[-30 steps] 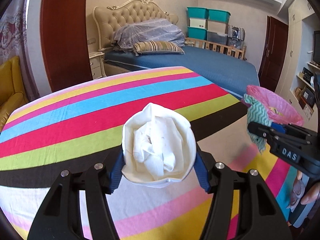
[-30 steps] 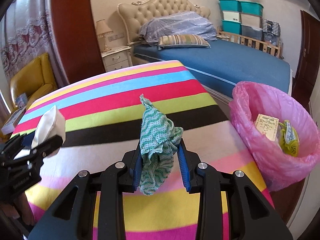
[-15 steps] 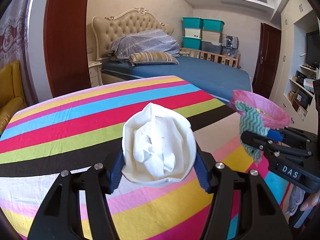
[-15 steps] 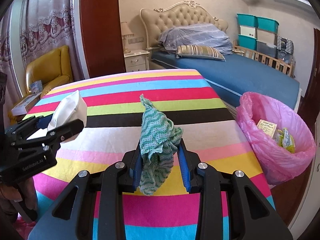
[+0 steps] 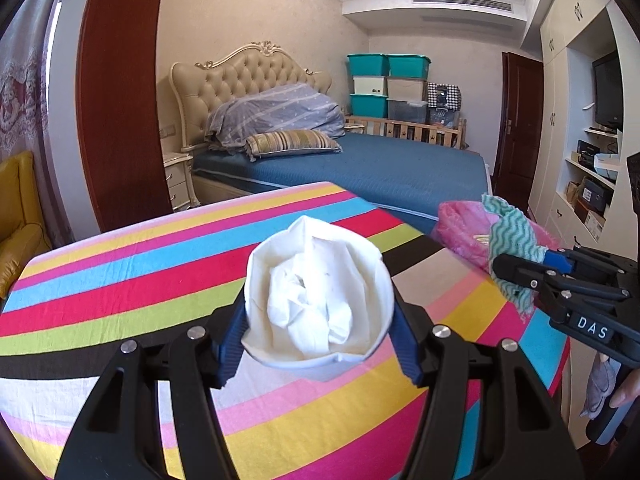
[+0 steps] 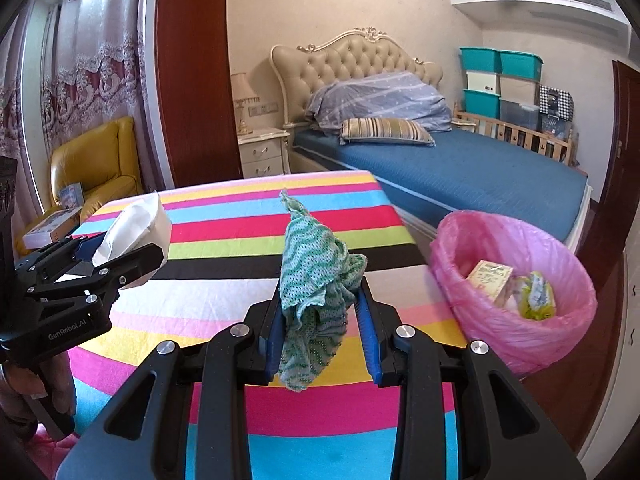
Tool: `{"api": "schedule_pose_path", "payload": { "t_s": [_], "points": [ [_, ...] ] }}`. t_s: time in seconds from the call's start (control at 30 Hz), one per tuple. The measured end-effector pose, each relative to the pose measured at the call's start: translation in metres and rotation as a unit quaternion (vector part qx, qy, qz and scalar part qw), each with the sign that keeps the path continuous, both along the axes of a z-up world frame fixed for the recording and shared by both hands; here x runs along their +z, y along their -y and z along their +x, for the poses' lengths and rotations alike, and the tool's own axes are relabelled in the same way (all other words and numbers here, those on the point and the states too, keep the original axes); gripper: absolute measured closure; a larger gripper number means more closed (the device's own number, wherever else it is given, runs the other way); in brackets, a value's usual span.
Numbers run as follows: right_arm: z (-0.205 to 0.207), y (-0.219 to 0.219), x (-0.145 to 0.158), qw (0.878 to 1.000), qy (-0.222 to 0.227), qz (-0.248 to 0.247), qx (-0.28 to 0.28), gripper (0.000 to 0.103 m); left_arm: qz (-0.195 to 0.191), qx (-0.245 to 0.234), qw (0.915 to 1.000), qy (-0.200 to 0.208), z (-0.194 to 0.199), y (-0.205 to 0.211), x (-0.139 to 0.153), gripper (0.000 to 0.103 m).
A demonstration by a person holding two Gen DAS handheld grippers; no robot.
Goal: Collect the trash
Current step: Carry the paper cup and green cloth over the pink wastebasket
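Observation:
My left gripper [image 5: 318,344] is shut on a white paper cup stuffed with crumpled tissue [image 5: 316,292], held above the striped table [image 5: 120,280]. It also shows at the left of the right wrist view [image 6: 120,256], with the cup [image 6: 136,228]. My right gripper [image 6: 320,332] is shut on a green-and-white mesh cloth [image 6: 316,276], held above the table near its right edge. The cloth also shows in the left wrist view [image 5: 512,236]. A bin lined with a pink bag [image 6: 512,332] stands to the right of the table and holds a yellow packet and wrappers.
The table carries a cloth with bright stripes [image 6: 240,240]. Behind it is a bed with a blue cover [image 6: 460,168]. A yellow armchair [image 6: 96,160] stands at the left. A dark door [image 5: 516,120] and shelves [image 5: 592,184] are at the right.
Both grippers have risen and drawn back from the table with their loads still held. The bin and the bed now sit lower and farther in both views.

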State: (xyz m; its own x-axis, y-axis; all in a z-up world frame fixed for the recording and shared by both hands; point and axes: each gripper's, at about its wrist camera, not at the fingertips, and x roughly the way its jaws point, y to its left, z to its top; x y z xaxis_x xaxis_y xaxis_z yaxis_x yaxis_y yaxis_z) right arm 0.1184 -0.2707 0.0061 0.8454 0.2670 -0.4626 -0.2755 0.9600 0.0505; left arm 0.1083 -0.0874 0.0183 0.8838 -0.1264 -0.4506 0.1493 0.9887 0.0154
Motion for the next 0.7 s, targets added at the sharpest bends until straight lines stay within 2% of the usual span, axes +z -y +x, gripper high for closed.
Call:
{"api": "schedule_pose_path", "payload": {
  "t_s": [0.37,0.7],
  "points": [
    [-0.003,0.038,0.006,0.999,0.012,0.014,-0.03,0.071,0.003,-0.045,0.999,0.006,0.008,0.029,0.005,0.043],
    [0.0,0.082,0.009,0.997,0.02,0.021,-0.066,0.071,0.018,-0.098,0.995,0.007,0.023,0.075,0.008,0.043]
  ]
}}
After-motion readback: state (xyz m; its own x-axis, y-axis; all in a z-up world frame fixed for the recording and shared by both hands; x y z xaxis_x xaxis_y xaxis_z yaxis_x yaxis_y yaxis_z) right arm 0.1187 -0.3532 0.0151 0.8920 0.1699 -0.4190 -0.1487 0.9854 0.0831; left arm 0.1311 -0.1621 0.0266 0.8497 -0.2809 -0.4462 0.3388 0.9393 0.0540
